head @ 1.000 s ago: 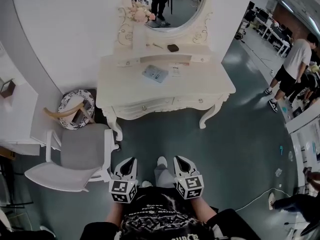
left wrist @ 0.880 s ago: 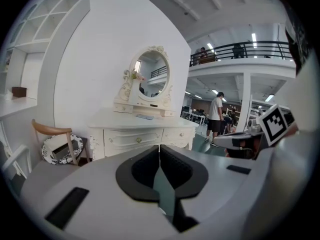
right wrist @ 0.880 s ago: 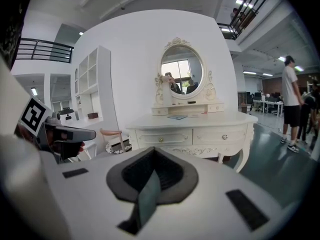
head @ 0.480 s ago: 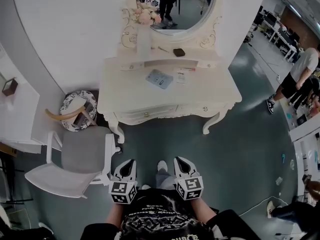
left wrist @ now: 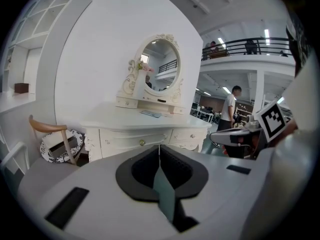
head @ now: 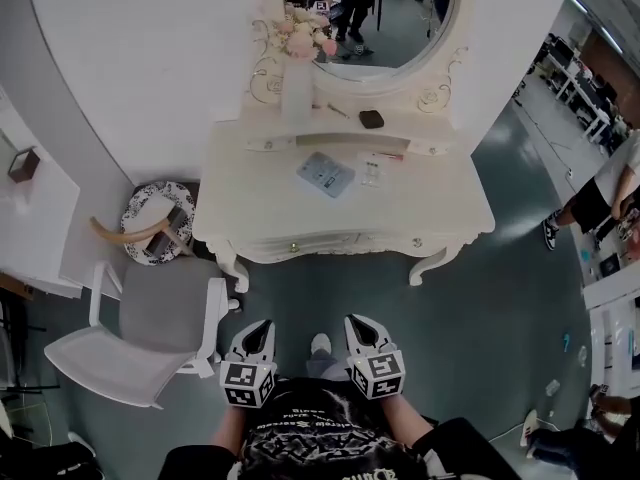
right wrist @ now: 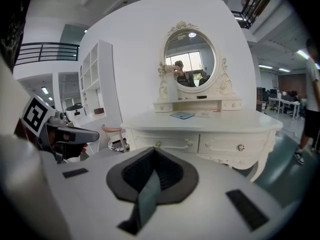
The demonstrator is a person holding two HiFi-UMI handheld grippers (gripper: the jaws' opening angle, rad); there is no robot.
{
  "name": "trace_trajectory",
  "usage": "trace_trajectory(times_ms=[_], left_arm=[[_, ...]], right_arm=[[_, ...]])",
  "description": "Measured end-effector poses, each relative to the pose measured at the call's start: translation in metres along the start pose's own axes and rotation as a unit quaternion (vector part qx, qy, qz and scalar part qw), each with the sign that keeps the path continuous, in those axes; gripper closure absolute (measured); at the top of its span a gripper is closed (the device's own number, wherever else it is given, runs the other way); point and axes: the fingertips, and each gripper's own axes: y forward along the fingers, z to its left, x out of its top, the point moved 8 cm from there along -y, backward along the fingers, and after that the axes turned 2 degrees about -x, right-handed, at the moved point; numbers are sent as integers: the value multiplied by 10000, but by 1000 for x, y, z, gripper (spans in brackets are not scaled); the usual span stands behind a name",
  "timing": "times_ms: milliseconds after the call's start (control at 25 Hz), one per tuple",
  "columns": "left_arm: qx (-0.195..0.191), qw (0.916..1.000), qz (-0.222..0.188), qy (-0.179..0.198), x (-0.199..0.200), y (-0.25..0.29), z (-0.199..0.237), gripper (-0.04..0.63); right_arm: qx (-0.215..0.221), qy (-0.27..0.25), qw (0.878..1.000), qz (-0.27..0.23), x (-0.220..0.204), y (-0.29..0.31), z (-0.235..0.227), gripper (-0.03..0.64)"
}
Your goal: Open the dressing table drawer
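Note:
The white dressing table (head: pixel 430 203) stands ahead of me against the wall, under an oval mirror (head: pixel 375 18). Its front drawers are closed, with a brass knob (head: pixel 293 247) on the left drawer and a pale knob (head: pixel 417 242) on the right one. Both grippers hang low by my body, well short of the table. The left gripper (head: pixel 262 325) is shut and empty. The right gripper (head: pixel 357 322) is also shut with nothing in it. The left gripper view shows the drawer front (left wrist: pixel 129 140) beyond the closed tips (left wrist: pixel 159 147). The right gripper view shows the drawers (right wrist: pixel 172 143) past the right gripper's tips (right wrist: pixel 153 149).
A grey and white chair (head: pixel 150 333) stands at the table's left front, with a patterned round stool (head: pixel 150 220) behind it. On the tabletop lie a blue booklet (head: pixel 326 174), a dark object (head: pixel 371 119) and a flower vase (head: pixel 297 83). A person (head: pixel 600 203) stands at the right.
I have come nearer to the dressing table, which now sits lower and larger in the head view. Both grippers keep their place by my body, still shut.

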Motion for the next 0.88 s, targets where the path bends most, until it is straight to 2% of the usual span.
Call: trace_trajectory(times_ms=[360,520,720,880], left_arm=[[304,9995,34,8,21,42,0,574],[490,9988,-2,72,30,55,-2,574],[712,9973,-73,-143,37,65,-3,574],[710,9973,-81,-182,43,76,-6,574]], right_arm=[[225,-141,9995,-165,29,39,-40,607],[517,-256,9982,-161,39,57,-52,607],[749,-414,9962,-143,45,70,-62,607],[768,-409,9960,-225,52,79,-74,607]])
